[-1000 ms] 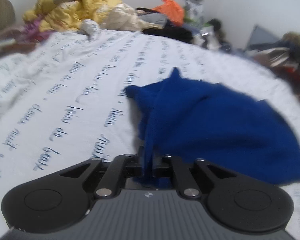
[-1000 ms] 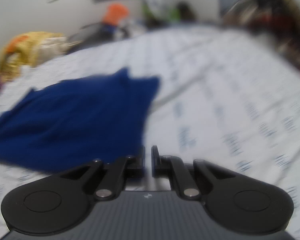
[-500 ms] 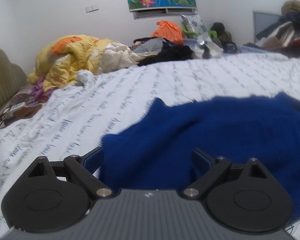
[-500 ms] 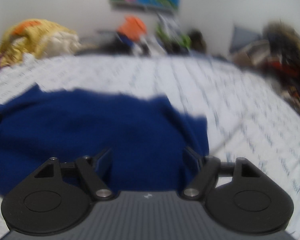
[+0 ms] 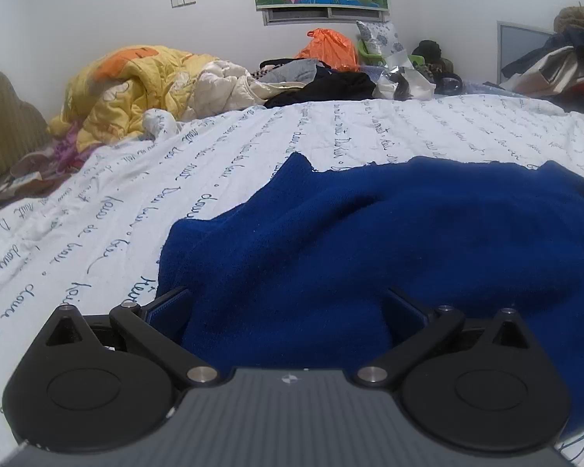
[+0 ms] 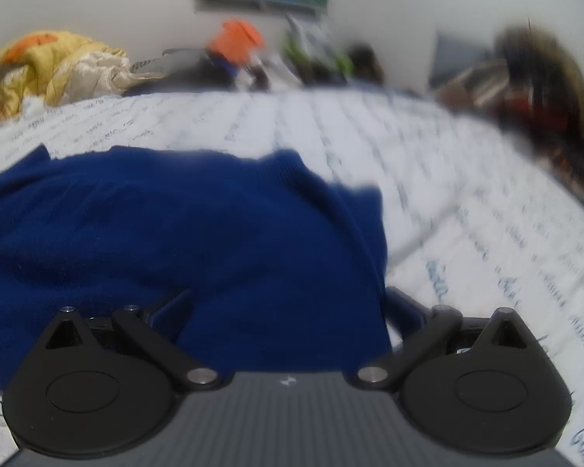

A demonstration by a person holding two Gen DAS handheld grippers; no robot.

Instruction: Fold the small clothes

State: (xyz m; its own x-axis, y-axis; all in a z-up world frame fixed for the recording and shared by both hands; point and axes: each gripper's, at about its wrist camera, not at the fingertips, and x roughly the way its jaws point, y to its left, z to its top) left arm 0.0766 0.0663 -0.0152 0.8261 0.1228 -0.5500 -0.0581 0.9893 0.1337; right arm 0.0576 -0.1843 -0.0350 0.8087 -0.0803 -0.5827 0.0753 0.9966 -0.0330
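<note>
A dark blue fleece garment (image 5: 408, 233) lies in soft folds on the white bed sheet with blue script (image 5: 175, 179). My left gripper (image 5: 284, 295) sits low over the garment's near left edge, its jaws opening and standing wide. Blue cloth lies between the fingers (image 5: 171, 299) but the pads do not press it. In the blurred right wrist view the same garment (image 6: 155, 225) fills the left and middle. My right gripper (image 6: 288, 295) is at its near right edge, jaws also opening wide, with cloth lying loose between them.
A crumpled yellow and orange quilt (image 5: 136, 81) is heaped at the back left of the bed. Dark clothes (image 5: 331, 89) and an orange bag (image 5: 327, 44) lie along the far side. More piled clothing (image 5: 556, 62) is at the back right. White sheet (image 6: 467, 194) stretches right of the garment.
Both grippers went from shut to wide apart, and the left let go of the blue cloth. Both moved lower and closer to the garment, which now lies spread on the bed.
</note>
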